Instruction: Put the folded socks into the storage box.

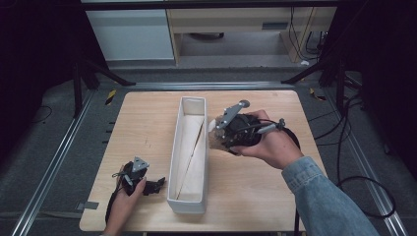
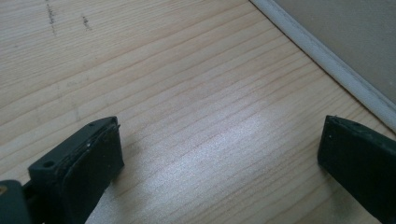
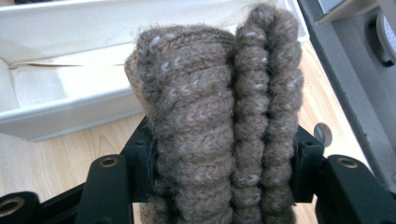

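A folded brown knit piece, flecked with pale stitches, sits clamped between the 2 jaws of the right gripper, which press in on both its sides; its lower end is cut off at the bottom of the right gripper view, so what kind of garment it is cannot be told. In the high view it shows as a small tan patch largely hidden behind the right gripper, just beside the right wall of the long white tray. The tray lies lengthwise down the middle of the wooden table. The left gripper rests low near the tray's near-left corner, its jaws spread wide over bare wood, holding nothing.
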### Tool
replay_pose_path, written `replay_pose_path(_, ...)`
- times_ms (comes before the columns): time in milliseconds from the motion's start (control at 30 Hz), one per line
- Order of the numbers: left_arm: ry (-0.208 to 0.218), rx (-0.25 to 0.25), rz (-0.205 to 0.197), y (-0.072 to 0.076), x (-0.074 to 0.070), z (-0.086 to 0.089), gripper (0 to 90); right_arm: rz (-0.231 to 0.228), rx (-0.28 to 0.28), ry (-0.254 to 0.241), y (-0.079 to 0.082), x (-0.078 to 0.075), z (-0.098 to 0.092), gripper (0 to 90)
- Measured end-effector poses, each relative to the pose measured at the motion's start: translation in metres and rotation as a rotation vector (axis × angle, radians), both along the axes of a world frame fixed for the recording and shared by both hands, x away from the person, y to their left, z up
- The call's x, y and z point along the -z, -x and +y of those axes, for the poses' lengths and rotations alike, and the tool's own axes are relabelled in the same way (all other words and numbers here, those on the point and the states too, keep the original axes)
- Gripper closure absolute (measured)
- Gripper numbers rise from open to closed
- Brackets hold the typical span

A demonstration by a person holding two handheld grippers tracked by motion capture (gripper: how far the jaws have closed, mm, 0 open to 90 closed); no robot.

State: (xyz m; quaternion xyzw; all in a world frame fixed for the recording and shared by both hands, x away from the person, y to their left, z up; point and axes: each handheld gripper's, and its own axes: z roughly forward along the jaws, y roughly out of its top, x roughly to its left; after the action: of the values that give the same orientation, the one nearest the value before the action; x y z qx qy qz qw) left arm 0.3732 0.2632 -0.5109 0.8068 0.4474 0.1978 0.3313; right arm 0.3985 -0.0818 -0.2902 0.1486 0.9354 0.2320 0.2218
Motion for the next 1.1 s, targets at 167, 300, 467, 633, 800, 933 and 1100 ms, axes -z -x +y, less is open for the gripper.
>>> replay_pose_path(167, 0.000, 0.000, 0.000, 0.000, 0.000, 0.000, 0.0, -0.007, -0.023, 0.013, 0.000, -0.008, 0.013, 42.4)
replay_pose_path(300, 0.004, -0.003, -0.002, 0.000, 0.000, 0.000, 0.0, -0.013, -0.035, 0.022, 0.002, -0.012, 0.024, 42.4)
replay_pose_path(467, 0.004, -0.003, -0.002, 0.000, 0.000, 0.000, 0.0, -0.014, -0.057, 0.026, 0.004, -0.017, 0.037, 42.3)
replay_pose_path(633, -0.001, 0.002, 0.003, 0.000, 0.000, 0.000, 0.0, -0.011, -0.077, 0.038, 0.006, -0.017, 0.047, 42.3)
replay_pose_path(800, -0.001, 0.002, 0.003, 0.000, 0.000, 0.000, 0.0, -0.023, -0.099, 0.048, 0.010, -0.016, 0.056, 42.4)
replay_pose_path(933, -0.001, 0.002, 0.004, 0.000, 0.000, 0.000, 0.0, -0.022, -0.115, 0.053, 0.013, -0.015, 0.063, 42.4)
replay_pose_path(1100, 0.000, 0.002, 0.003, 0.000, 0.000, 0.000, 0.0, -0.014, -0.131, 0.058, 0.017, -0.015, 0.071, 42.4)
